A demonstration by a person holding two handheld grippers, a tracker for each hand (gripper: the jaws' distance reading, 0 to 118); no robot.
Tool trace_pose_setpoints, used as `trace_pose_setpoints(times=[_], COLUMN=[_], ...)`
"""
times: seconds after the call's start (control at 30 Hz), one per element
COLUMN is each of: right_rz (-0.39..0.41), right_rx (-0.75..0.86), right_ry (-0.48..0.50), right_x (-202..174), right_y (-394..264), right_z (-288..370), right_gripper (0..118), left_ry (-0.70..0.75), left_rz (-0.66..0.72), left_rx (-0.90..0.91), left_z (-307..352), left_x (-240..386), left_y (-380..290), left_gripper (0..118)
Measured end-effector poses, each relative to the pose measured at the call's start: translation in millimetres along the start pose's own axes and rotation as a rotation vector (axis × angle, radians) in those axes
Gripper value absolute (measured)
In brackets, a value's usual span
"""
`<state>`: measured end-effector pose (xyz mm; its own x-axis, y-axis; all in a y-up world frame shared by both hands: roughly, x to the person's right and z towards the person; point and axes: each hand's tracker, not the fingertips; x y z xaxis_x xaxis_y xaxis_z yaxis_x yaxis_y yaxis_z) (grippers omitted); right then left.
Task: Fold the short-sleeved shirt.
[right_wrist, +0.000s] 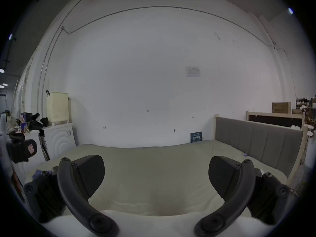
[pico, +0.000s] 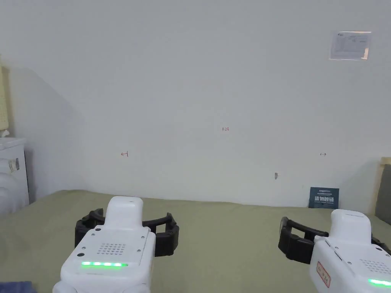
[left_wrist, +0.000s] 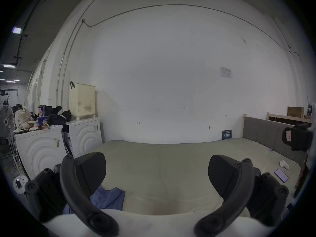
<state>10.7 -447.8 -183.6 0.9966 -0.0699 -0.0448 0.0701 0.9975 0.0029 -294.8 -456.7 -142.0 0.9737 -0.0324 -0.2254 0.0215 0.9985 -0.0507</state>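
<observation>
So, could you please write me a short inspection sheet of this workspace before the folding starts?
Surface: bed with a pale green cover, a few soft creases.
Job's things: blue shirt crumpled near the bed's left front edge, untouched.
Clutter: phone and a small white object on the bed's right side.
Grippers: left gripper and right gripper both raised above the bed, jaws wide apart, holding nothing.
Cables: a thin conduit runs along the wall.
Surroundings: two washing machines at left, a cream laundry basket on one, grey headboard at right.
</observation>
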Motion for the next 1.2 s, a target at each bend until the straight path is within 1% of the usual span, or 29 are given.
trace_pose_setpoints(times=[0.03,0.13,0.2,0.27,0.4,0.47,0.5,0.53,0.57,0.6,0.63,0.67,0.7,0.73,0.87,0.97,1.2], right_rz=[0.017,0.117,0.156,0.164,0.15,0.143,0.141,0.139,0.139,0.142,0.151,0.145,0.14,0.127,0.129,0.107,0.107], right_rx=[0.002,-0.011,-0.016,-0.023,-0.041,-0.045,-0.05,-0.051,-0.05,-0.052,-0.056,-0.047,-0.066,-0.096,-0.066,-0.074,-0.104], right_ry=[-0.004,-0.016,-0.015,-0.014,-0.014,-0.015,-0.018,-0.018,-0.015,-0.015,-0.033,-0.047,-0.024,0.007,-0.006,-0.003,-0.027], right_x=[-0.2,-3.5,-6.0,-8.4,-8.1,-8.4,-9.5,-9.1,-9.7,-11.4,-12.7,-11.7,-8.9,-8.0,-13.3,-13.9,-11.0], right_y=[0.3,-1.9,-5.6,-8.1,-10.5,-10.8,-10.3,-9.8,-9.4,-9.4,-10.7,-13.0,-12.3,-12.7,-17.6,-17.1,-27.3], right_z=[0.3,1.1,1.5,1.7,-0.5,-0.7,0.0,1.7,2.1,0.9,-1.6,-1.0,-1.3,-2.2,2.4,3.9,1.6], right_gripper=[118,118,118,118,117,114,107,78,38,2,0,0,0,0,0,0,0], left_ry=[-0.007,-0.02,-0.036,-0.034,-0.041,-0.035,-0.035,-0.035,-0.034,-0.031,-0.025,-0.025,-0.03,-0.069,-0.051,-0.073,-0.084], left_rz=[0.003,0.02,0.05,0.061,0.039,0.028,0.022,0.019,0.013,0.006,0.0,0.005,0.014,0.02,0.002,0.011,-0.005], left_rx=[-0.005,-0.03,-0.053,-0.063,-0.076,-0.081,-0.079,-0.081,-0.079,-0.071,-0.069,-0.061,-0.07,-0.106,-0.094,-0.108,-0.119], left_z=[-0.4,-3.8,-5.7,-5.8,-5.5,-5.8,-5.8,-6.0,-5.8,-5.2,-5.1,-9.2,-9.7,-10.9,-14.0,-10.9,-9.9], left_x=[-1.8,-5.7,-9.0,-7.1,-4.3,-3.6,-2.1,-1.6,-1.0,-0.1,2.4,2.5,1.3,1.2,5.1,7.3,6.9], left_y=[0.5,-0.3,-2.7,-3.4,-4.5,-5.0,-5.2,-5.2,-5.7,-6.2,-6.4,-11.9,-14.2,-16.5,-23.9,-21.4,-20.0], left_gripper=[118,118,118,118,118,118,116,107,83,28,0,0,0,0,0,0,0])
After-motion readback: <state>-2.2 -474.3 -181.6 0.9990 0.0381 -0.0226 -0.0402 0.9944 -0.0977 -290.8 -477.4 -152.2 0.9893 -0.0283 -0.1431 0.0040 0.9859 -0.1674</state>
